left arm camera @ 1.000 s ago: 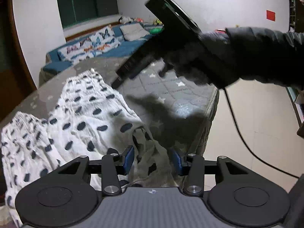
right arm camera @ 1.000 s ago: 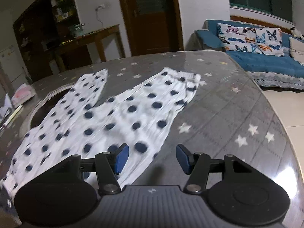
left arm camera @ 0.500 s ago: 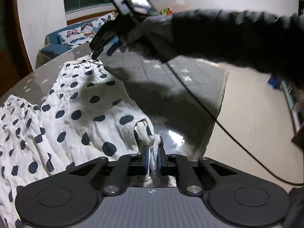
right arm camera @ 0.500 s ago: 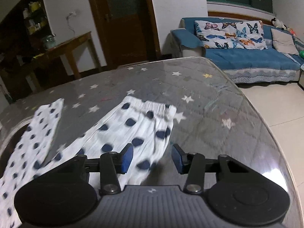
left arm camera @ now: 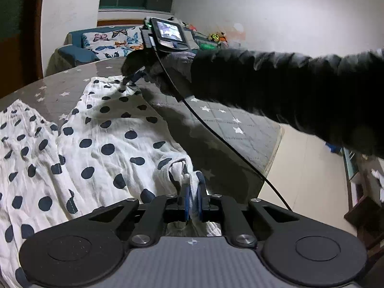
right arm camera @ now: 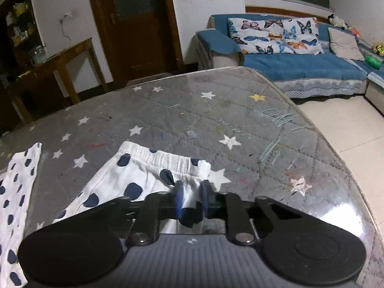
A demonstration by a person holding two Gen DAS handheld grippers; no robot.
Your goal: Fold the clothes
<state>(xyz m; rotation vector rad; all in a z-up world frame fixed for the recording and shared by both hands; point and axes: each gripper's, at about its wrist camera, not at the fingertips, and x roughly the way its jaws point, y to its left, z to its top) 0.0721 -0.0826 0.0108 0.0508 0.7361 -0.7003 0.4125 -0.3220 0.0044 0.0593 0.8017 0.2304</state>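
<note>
The polka-dot trousers (left arm camera: 105,144) lie spread on the star-patterned surface (right arm camera: 216,120), waistband near its right edge. The left hand-held gripper (left arm camera: 192,192) is clamped on a bunched fold of them; the right hand-held gripper (right arm camera: 191,192) pinches the waistband corner, jaws nearly closed

Each gripper has a black body with two round discs, a grey ribbed centre panel, silver screws and blue finger pads: left gripper (left arm camera: 193,198), right gripper (right arm camera: 192,202). The right unit carries a small lit screen (left arm camera: 168,33) and a black cable (left arm camera: 216,132). The sleeve (left arm camera: 288,84) is dark and quilted.
</note>
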